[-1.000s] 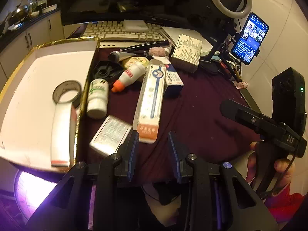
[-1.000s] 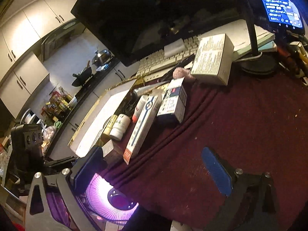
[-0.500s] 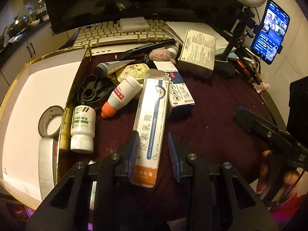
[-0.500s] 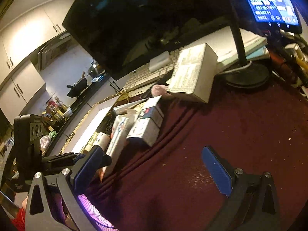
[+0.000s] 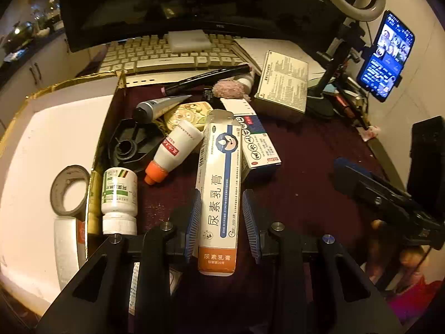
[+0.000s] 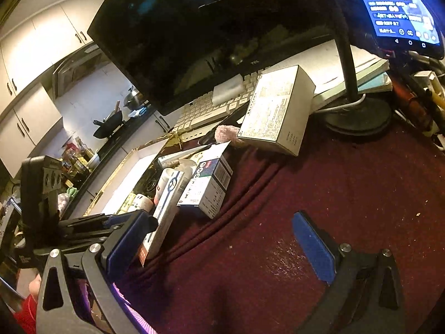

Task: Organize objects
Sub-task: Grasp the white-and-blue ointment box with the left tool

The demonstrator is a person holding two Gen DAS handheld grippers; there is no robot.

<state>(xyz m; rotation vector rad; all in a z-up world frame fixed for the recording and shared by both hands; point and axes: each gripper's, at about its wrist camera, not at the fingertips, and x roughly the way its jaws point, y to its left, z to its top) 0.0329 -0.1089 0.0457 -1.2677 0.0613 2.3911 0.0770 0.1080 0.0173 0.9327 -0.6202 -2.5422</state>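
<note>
A long white carton with an orange end lies on the dark red cloth. My left gripper straddles its near half; the blue pads stand just off both sides, open. Around it lie a blue and white box, a white tube with an orange cap, a white bottle with a green label, a grey tube and a black reel. My right gripper hangs wide open over bare cloth to the right of the pile, nothing between its fingers.
A gold-edged white tray at the left holds a tape roll. Behind the pile are a beige box, a black marker, a keyboard and a monitor. A phone on a stand is at the right.
My left gripper has moved forward over the pile, so the long white carton now lies between its fingers. The right gripper has come closer to the pile, still open.
</note>
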